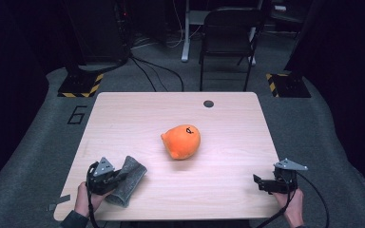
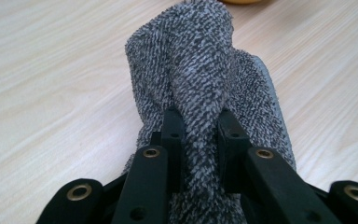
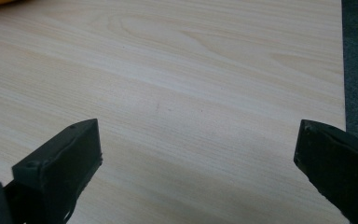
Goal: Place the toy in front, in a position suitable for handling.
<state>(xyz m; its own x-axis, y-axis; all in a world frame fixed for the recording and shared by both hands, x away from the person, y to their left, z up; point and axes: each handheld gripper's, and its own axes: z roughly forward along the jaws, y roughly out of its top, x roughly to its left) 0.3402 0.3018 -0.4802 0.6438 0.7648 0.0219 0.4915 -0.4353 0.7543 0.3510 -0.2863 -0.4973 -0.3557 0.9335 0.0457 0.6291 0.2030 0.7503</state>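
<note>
A grey knitted cloth (image 1: 132, 176) lies bunched at the front left of the wooden table (image 1: 228, 123). My left gripper (image 1: 120, 178) is shut on it; in the left gripper view the two black jaws pinch a raised fold of the cloth (image 2: 200, 60) between them, at the left gripper (image 2: 199, 122). An orange plush toy (image 1: 181, 141) with a black mark on top sits near the table's middle, apart from both grippers. My right gripper (image 1: 256, 183) rests low at the front right, open, with bare wood between its jaws (image 3: 198, 140).
A dark round grommet (image 1: 208, 103) sits near the table's far edge. Behind the table stand a black chair (image 1: 228, 28) and two bases with yellow-black hazard tape (image 1: 81, 85) (image 1: 287, 83). Grey carpet surrounds the table.
</note>
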